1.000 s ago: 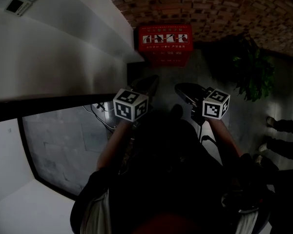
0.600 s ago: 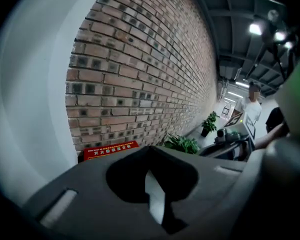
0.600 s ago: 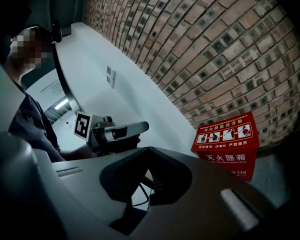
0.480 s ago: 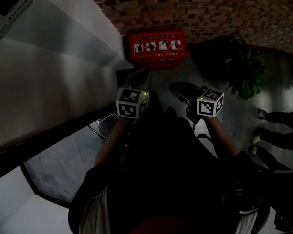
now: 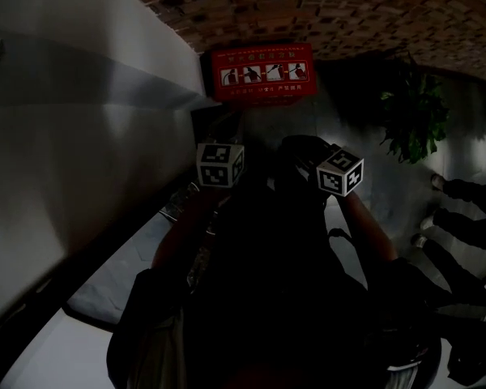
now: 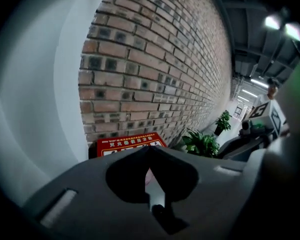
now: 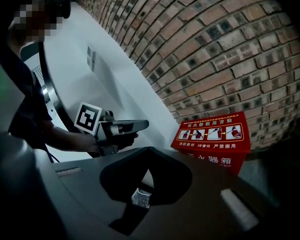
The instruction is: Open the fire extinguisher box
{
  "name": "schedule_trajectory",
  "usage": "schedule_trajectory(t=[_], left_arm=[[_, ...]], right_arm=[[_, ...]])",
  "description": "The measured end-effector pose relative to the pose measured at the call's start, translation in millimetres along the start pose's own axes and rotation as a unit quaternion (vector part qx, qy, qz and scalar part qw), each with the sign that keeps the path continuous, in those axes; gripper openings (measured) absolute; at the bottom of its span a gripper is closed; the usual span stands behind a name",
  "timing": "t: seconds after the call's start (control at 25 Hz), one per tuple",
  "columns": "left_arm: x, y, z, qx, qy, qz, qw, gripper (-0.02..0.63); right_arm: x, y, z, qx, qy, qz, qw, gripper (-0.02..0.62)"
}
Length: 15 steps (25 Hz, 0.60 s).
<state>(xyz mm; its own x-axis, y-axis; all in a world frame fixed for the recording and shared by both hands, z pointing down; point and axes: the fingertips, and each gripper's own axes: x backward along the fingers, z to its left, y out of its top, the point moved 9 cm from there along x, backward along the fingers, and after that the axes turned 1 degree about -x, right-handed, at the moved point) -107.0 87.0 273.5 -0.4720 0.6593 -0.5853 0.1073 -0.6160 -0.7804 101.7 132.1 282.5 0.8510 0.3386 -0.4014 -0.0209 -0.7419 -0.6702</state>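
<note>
The red fire extinguisher box (image 5: pixel 263 73) sits closed on the floor at the far end, against the brick wall (image 5: pixel 364 14) — a potted plant (image 5: pixel 413 124) to its right. Both grippers hover nearer, apart from it: left gripper (image 6: pixel 149 149) pressed together, empty; right gripper (image 7: pixel 147 150) likewise.

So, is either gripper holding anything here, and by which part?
Nothing held: left gripper and right gripper are shut and empty; the red box is untouched.
</note>
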Motion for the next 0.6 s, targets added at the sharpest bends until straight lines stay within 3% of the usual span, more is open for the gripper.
schedule_trajectory(t=[0.36,0.6], left_arm=[[-61,-23,16,0.111,0.049,0.040,0.9918,0.002],[-93,-53,35,0.192,0.068,0.061,0.9773,0.002]], right_arm=[[-21,-12,-65,0.012,-0.014,0.038,0.999,-0.002],[-49,-24,-110,-0.005,-0.051,0.058,0.997,-0.002]])
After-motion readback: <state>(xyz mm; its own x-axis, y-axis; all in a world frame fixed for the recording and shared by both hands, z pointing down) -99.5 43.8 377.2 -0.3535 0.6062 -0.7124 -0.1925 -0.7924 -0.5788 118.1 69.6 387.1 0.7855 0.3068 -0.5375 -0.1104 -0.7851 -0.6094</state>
